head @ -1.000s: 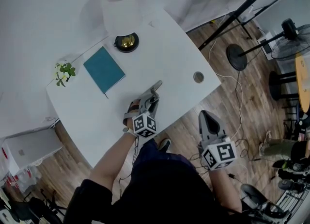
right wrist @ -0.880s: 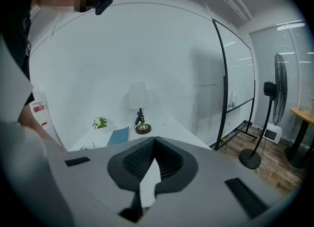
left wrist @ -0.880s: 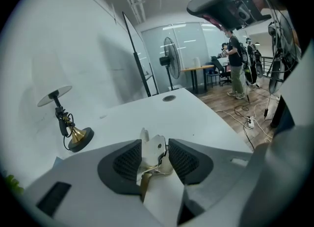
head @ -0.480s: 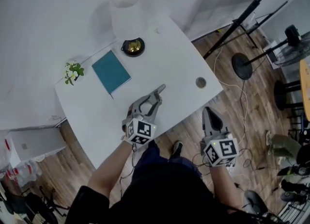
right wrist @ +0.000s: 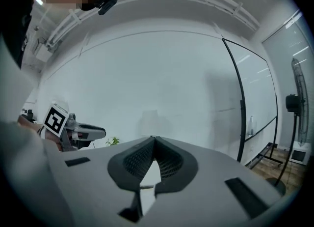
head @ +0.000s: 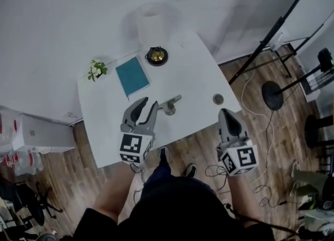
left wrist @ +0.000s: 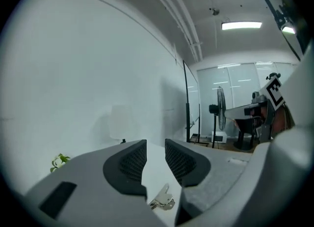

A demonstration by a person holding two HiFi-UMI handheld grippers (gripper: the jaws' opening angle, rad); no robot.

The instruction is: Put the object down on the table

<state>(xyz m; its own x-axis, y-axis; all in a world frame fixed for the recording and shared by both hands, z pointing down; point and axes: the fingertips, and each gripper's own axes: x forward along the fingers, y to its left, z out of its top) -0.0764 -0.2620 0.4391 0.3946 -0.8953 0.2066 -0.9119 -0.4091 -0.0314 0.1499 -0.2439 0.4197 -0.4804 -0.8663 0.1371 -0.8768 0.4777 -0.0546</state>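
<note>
A small silver metal object (head: pixel 169 105) lies on the white table (head: pixel 193 73), near its middle. My left gripper (head: pixel 141 110) hangs just short of it toward the front edge, not touching it. Its jaws stand apart and are closing, with nothing between them. In the left gripper view the object (left wrist: pixel 162 200) shows low down, beyond and below the dark ribbed pads (left wrist: pixel 131 161). My right gripper (head: pixel 228 117) is shut and empty, held off the table's front right corner over the wooden floor. Its pad tips meet in the right gripper view (right wrist: pixel 153 140).
A teal notebook (head: pixel 132 76), a small flower sprig (head: pixel 96 69), a black and brass dish (head: pixel 156 55) and a white cylinder (head: pixel 152 23) stand along the table's far side. A round grommet (head: pixel 218 99) sits near the right edge. Black stands (head: pixel 276 94) and cables crowd the floor to the right.
The left gripper has let go of the silver object and drawn back toward the table's front edge. The object now lies alone on the table. The right gripper has stayed shut.
</note>
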